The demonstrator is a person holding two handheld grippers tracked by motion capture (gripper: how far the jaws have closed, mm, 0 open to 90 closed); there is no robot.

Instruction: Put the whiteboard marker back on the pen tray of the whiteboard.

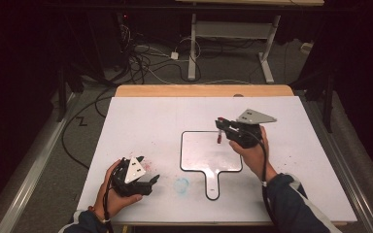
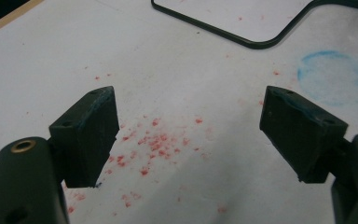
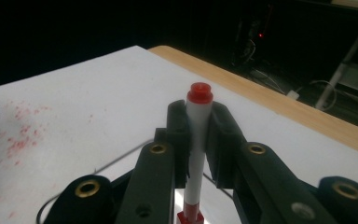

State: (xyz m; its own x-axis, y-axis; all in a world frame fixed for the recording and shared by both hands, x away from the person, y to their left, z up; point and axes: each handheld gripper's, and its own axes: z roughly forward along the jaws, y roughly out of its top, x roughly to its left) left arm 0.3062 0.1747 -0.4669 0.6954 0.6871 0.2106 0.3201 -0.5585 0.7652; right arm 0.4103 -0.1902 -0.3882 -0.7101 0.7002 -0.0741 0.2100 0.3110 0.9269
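A white marker with red ends (image 3: 196, 140) stands upright between the jaws of my right gripper (image 3: 198, 126), which is shut on it. In the high view that right gripper (image 1: 221, 127) hovers over the upper right part of a small whiteboard with a black rim and a handle (image 1: 209, 167), the marker (image 1: 219, 136) hanging down from it. My left gripper (image 1: 151, 180) rests low at the front left of the table, open with nothing between its pads (image 2: 91, 135). Its jaws point at a bare patch of table speckled with red crumbs (image 2: 154, 144).
The white table top (image 1: 141, 121) has a wooden far edge (image 1: 204, 90). A faint blue ring stain (image 1: 181, 184) lies left of the whiteboard's handle, also visible as a blue ring (image 2: 335, 77) beyond my left jaws. Cables and desk legs stand on the dark floor beyond.
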